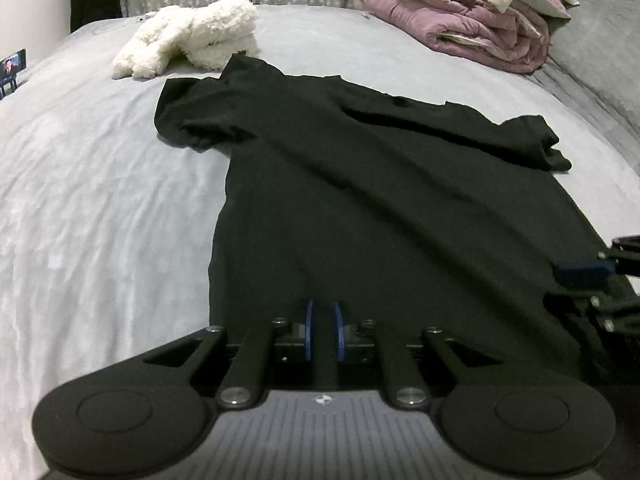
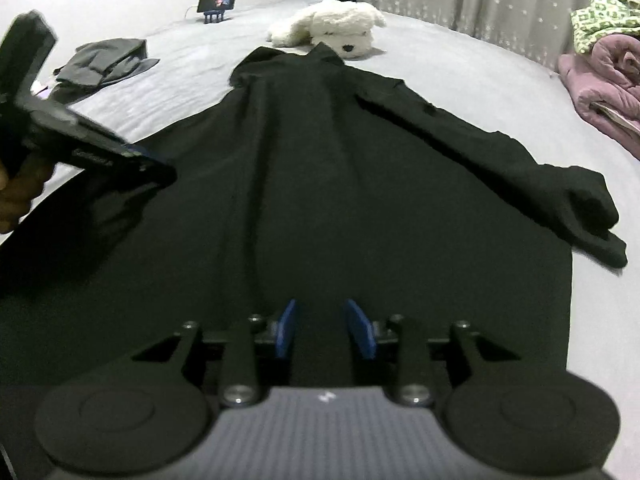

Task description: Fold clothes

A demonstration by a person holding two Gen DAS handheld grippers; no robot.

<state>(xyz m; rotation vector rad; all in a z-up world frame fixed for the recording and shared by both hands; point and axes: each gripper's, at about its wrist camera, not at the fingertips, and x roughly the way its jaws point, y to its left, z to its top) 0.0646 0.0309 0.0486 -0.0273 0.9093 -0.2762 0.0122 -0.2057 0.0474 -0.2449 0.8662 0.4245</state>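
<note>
A black short-sleeved shirt (image 1: 360,184) lies spread flat on the bed's pale grey cover (image 1: 88,208), its hem nearest both tools and its collar far off, by a white plush toy dog (image 2: 332,28). So its long axis runs straight away from the hem toward the collar, with a sleeve jutting out to each side. The left hand-held gripper (image 1: 323,334) sits over the hem's left part, its blue pads a narrow slot apart with dark cloth showing behind; whether any fabric is caught there cannot be told. The right hand-held gripper (image 2: 326,330) hangs over the hem's right part, pads clearly parted and pinching nothing. Both look about equally near the hem; each is nearer its own side's sleeve, so a sideways fold likely starts there.
</note>
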